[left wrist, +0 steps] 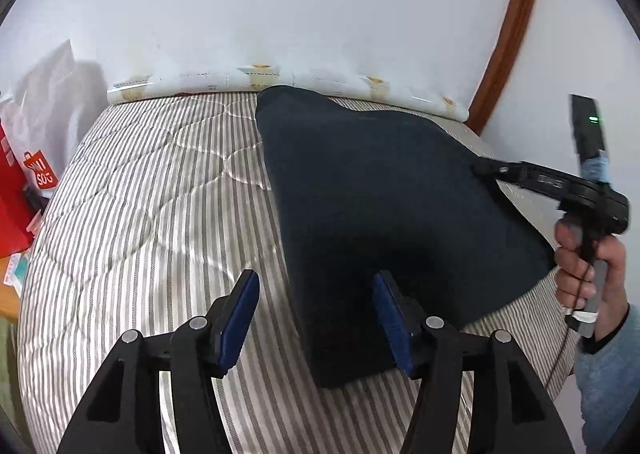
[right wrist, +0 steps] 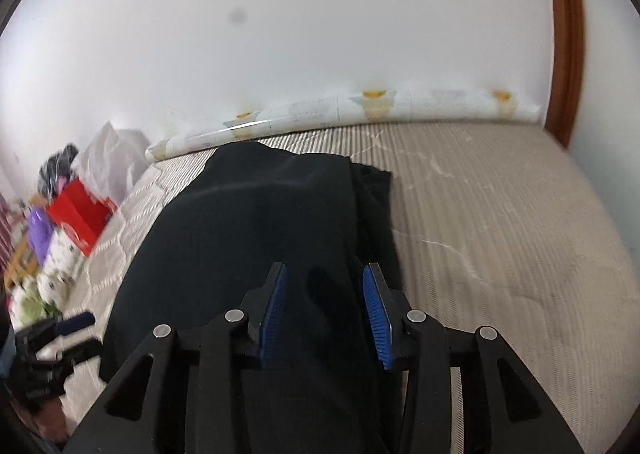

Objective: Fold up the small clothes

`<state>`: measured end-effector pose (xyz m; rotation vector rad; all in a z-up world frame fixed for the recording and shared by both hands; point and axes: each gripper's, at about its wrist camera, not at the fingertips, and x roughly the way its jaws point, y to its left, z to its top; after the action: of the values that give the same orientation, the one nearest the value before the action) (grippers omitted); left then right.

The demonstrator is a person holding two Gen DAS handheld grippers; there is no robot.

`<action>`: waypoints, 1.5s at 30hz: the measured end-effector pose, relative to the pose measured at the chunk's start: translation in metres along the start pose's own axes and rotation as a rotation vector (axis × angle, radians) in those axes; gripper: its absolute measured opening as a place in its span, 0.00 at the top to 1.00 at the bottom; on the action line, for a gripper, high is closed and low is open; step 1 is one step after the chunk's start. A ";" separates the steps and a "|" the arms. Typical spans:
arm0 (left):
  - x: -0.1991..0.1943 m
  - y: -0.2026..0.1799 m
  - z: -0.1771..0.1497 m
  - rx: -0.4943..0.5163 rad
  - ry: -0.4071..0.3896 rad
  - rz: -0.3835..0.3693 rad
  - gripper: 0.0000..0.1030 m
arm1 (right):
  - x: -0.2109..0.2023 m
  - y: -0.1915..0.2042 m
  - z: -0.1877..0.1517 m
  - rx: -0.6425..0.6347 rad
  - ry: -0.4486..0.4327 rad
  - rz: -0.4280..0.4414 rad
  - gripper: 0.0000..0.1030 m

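At the bottom of the left wrist view we see our left hand-held gripper (left wrist: 314,320) with its blue pads spread apart, straddling the near corner of the dark navy folded cloth garment (left wrist: 384,190). Our right hand-held gripper (right wrist: 325,312) hovers above that garment with its jaws also parted, grasping nothing. The garment lies on the grey-and-white striped quilted mattress (left wrist: 140,194). Beyond stands the white wall (left wrist: 280,6).

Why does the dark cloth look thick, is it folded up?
Folded: the dark cloth shows a second layer peeking out along its right side.
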<state>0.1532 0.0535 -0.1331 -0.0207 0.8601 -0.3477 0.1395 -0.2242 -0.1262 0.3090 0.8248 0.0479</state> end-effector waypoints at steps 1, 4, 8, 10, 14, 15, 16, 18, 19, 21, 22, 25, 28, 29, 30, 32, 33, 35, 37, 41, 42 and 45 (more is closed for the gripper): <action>0.004 0.002 0.001 -0.003 0.008 0.001 0.45 | 0.012 0.000 0.003 0.013 0.035 0.008 0.78; 0.018 0.006 0.002 -0.011 0.029 -0.019 0.42 | 0.004 0.002 0.003 -0.062 -0.040 0.017 0.96; 0.021 0.006 0.001 0.010 0.020 -0.064 0.40 | -0.010 -0.024 0.001 0.016 -0.067 0.031 0.97; 0.021 0.003 0.002 0.024 0.016 -0.055 0.40 | -0.003 -0.024 -0.001 -0.025 -0.044 -0.049 0.97; 0.016 0.000 0.004 0.043 0.003 -0.036 0.41 | -0.013 -0.028 0.000 -0.014 -0.039 -0.065 0.95; 0.014 0.001 0.006 0.048 -0.003 -0.027 0.41 | -0.018 -0.026 0.005 -0.022 -0.050 -0.065 0.94; 0.013 0.002 0.009 0.048 -0.010 -0.016 0.41 | -0.018 -0.025 0.008 -0.029 -0.049 -0.060 0.91; 0.011 0.007 0.015 0.035 -0.017 -0.001 0.41 | -0.015 -0.021 0.020 -0.043 -0.039 -0.049 0.81; 0.012 0.010 0.020 0.019 -0.014 0.010 0.41 | -0.011 -0.020 0.026 -0.048 -0.033 -0.049 0.70; 0.014 0.016 0.029 -0.007 -0.004 0.014 0.41 | 0.003 -0.014 0.040 -0.052 -0.011 -0.043 0.62; 0.016 0.018 0.032 -0.015 0.000 0.011 0.41 | 0.011 -0.011 0.044 -0.054 -0.002 -0.038 0.62; 0.023 0.023 0.045 -0.029 0.013 0.008 0.41 | 0.040 -0.008 0.061 -0.043 0.046 -0.037 0.62; 0.034 0.022 0.051 -0.014 0.027 0.008 0.41 | 0.072 -0.015 0.074 0.007 0.107 -0.008 0.62; 0.038 0.020 0.053 -0.005 0.032 0.006 0.41 | 0.080 -0.017 0.077 0.031 0.116 0.013 0.62; 0.042 0.019 0.053 0.003 0.035 0.007 0.40 | 0.092 -0.020 0.080 0.053 0.136 0.037 0.65; 0.048 0.017 0.054 0.019 0.028 0.017 0.40 | 0.100 -0.015 0.084 0.031 0.158 0.089 0.90; 0.049 0.017 0.054 0.022 0.029 0.020 0.39 | 0.095 -0.013 0.087 -0.010 0.118 0.096 0.91; 0.052 0.017 0.054 0.021 0.032 0.010 0.39 | 0.078 -0.020 0.090 -0.001 0.008 0.106 0.92; 0.052 0.017 0.055 0.015 0.031 0.000 0.39 | 0.081 -0.032 0.091 0.063 0.011 0.134 0.92; 0.054 0.013 0.056 0.030 0.032 0.011 0.39 | 0.096 -0.032 0.089 0.065 0.080 0.104 0.88; 0.052 0.013 0.055 0.034 0.030 0.017 0.39 | 0.091 -0.033 0.089 0.074 0.070 0.101 0.87; 0.044 0.013 0.051 0.035 0.028 0.017 0.39 | 0.062 -0.037 0.084 0.073 0.041 0.063 0.75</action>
<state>0.2218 0.0463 -0.1344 0.0238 0.8813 -0.3479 0.2405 -0.2705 -0.1278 0.4038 0.8583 0.0831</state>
